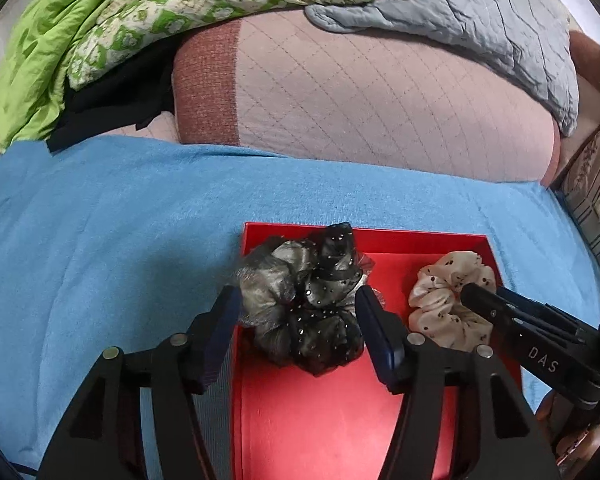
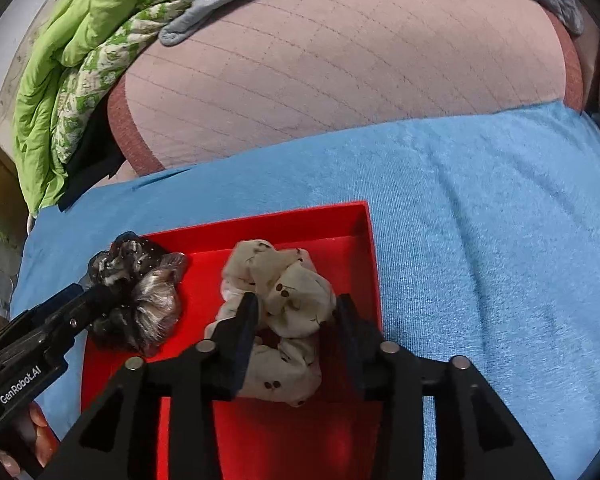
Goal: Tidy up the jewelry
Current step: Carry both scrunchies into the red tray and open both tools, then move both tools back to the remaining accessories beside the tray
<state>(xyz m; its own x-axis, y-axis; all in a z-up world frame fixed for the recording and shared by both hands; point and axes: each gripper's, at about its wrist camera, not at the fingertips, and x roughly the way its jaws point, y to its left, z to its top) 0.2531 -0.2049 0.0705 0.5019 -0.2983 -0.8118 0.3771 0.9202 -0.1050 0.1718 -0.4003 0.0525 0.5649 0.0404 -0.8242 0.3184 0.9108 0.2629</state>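
Note:
A red tray (image 1: 428,240) lies on a blue towel; it also shows in the right wrist view (image 2: 260,224). A black and grey sheer scrunchie (image 1: 304,300) with sparkles sits at the tray's left side, between the wide-open jaws of my left gripper (image 1: 296,304). A cream scrunchie (image 2: 276,320) with small dark cherries lies at the tray's right side, between the open jaws of my right gripper (image 2: 296,312). In the left wrist view the cream scrunchie (image 1: 444,300) has the right gripper (image 1: 472,292) on it. In the right wrist view the left gripper (image 2: 100,296) is at the dark scrunchie (image 2: 140,300).
The blue towel (image 1: 100,240) covers the bed around the tray. A pink quilted pillow (image 1: 360,108) lies behind it, with a green floral quilt (image 1: 100,32) at the back left and a grey quilted blanket (image 1: 480,12) at the back right.

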